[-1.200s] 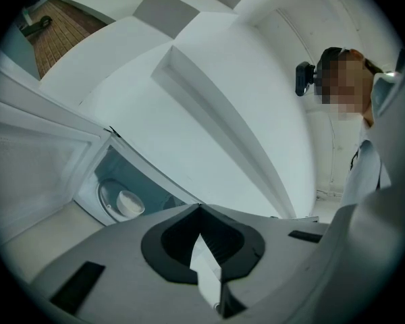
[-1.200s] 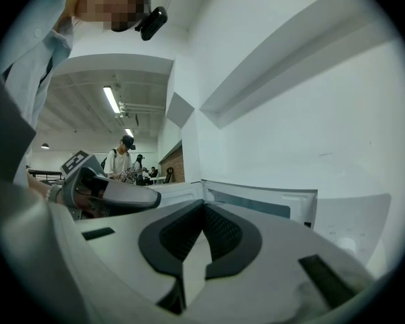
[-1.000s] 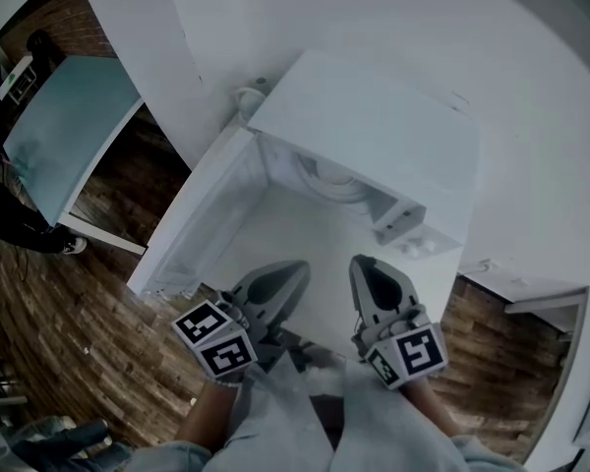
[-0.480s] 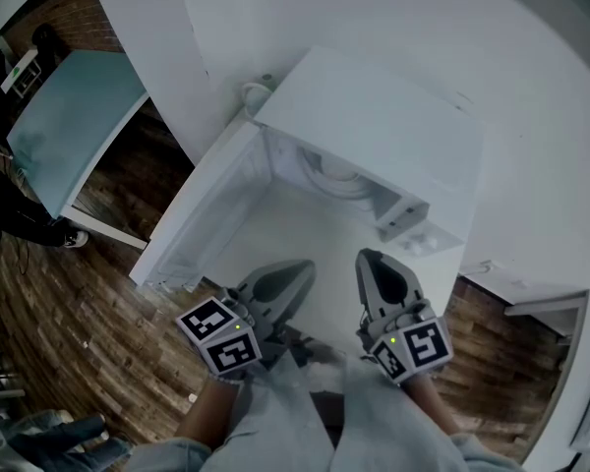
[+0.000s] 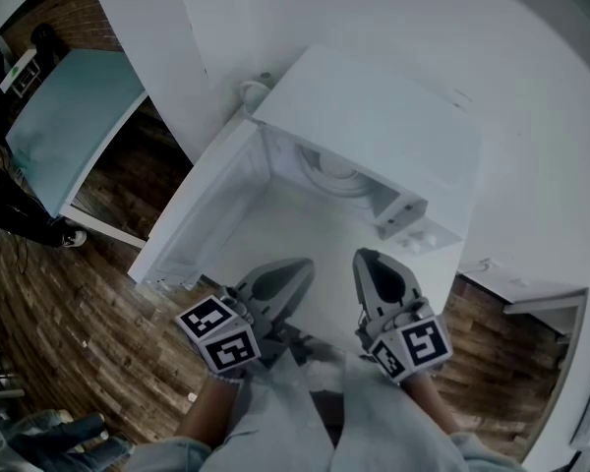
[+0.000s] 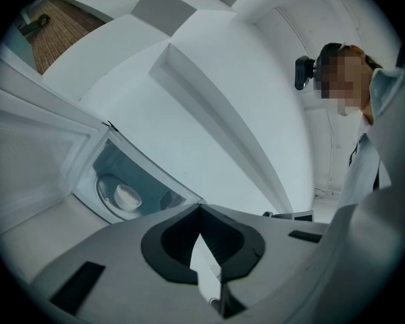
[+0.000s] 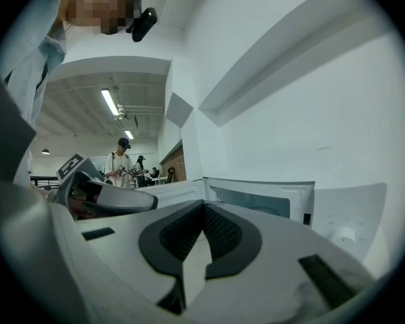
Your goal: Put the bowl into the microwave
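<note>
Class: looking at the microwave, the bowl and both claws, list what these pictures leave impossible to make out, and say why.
- Bowl: in the left gripper view it is too small to show any contents. In the head view the top of the microwave covers most of it. In the right gripper view the right claw blocks the cavity floor.
- Knob: in the right gripper view it is blurred, so its markings are unreadable.

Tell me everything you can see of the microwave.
The microwave is a white box standing on the white table. Its door is swung wide open to the left. Inside, a white bowl sits on the round turntable. Knobs show at its right front.
</note>
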Motion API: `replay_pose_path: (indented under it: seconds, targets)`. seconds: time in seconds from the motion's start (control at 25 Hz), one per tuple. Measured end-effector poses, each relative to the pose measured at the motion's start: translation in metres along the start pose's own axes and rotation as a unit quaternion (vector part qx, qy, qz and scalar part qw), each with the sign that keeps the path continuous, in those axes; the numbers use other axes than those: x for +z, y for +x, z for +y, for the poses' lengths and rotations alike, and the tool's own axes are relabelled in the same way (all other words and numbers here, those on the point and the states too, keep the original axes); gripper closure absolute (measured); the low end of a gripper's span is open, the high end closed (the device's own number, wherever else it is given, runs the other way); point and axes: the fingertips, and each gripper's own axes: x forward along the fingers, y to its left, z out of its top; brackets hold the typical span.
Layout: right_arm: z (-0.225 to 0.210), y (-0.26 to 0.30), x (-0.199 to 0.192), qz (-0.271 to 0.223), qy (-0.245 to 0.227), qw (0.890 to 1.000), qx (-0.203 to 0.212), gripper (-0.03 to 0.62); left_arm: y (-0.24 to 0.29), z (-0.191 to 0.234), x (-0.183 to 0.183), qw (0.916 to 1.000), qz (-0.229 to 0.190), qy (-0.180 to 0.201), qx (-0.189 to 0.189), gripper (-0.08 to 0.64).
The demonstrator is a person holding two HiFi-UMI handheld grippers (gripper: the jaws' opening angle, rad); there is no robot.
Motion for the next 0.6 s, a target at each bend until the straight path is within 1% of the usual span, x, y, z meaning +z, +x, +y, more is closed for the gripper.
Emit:
replay_pose_path:
  seconds: [0.6]
  targets:
    - [0.0043, 0.0019, -0.0028, 0.013, -0.008, 1.0, 0.005, 0.591, -0.0014, 0.0009, -0.0017, 0.9999, 0.008, 0.007, 0.003, 0.568]
